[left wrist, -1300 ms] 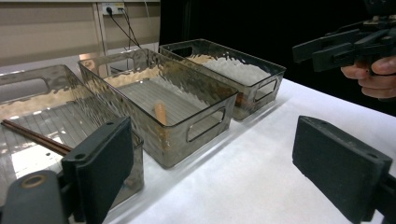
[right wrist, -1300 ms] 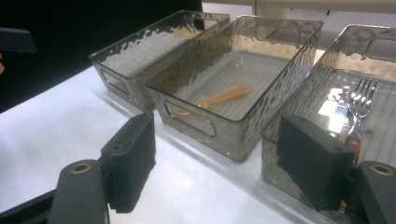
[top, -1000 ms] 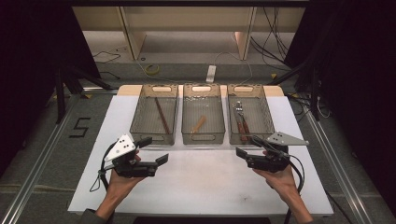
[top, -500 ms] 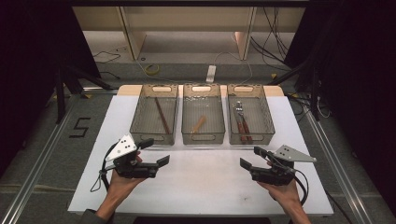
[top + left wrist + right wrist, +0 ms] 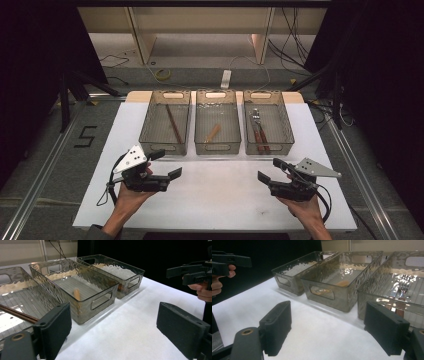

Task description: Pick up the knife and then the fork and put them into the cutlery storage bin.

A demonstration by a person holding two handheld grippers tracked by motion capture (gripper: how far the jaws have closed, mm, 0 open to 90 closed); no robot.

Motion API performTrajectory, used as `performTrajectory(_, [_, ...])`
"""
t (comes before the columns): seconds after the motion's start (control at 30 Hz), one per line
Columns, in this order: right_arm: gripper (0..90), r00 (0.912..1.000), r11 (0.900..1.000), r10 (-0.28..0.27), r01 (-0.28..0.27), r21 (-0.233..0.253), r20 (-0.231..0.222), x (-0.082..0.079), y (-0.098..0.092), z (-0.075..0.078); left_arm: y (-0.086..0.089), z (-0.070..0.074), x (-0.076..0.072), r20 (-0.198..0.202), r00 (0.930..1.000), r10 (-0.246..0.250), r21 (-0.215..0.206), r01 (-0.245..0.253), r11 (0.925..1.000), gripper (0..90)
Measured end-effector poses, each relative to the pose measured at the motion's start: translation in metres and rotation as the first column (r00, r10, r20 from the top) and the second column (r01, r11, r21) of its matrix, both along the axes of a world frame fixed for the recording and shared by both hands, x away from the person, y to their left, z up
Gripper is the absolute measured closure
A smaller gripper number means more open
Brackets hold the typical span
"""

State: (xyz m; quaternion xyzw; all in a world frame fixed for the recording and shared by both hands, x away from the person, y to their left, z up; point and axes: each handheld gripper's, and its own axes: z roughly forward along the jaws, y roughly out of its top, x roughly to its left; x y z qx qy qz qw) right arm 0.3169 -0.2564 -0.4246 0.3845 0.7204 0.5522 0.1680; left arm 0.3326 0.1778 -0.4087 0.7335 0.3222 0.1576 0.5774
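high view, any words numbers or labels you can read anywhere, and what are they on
"5": a dark numeral marked on the grey floor left of the table.
No lettering can be read on the three clear bins, on the cutlery in them, or on the left gripper and right gripper.
The white strip on the floor beyond the table is too small to tell any print.

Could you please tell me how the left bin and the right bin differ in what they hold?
The left bin holds thin dark chopsticks lying slantwise; the right bin holds a fork and brown-handled cutlery lying lengthwise. Both bins are clear, rippled, with handle cut-outs, and stand side by side in one row.
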Motion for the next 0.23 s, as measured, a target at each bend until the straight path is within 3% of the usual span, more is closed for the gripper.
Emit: performTrajectory(0.23, [23.0, 1.0000, 1.000, -0.003, 0.003, -0.003, 0.006, -0.0001, 0.0001, 0.0009, 0.0002, 0.0004, 0.0003, 0.004, 1.0000, 0.001, 0.000, -0.001, 1.0000, 12.1])
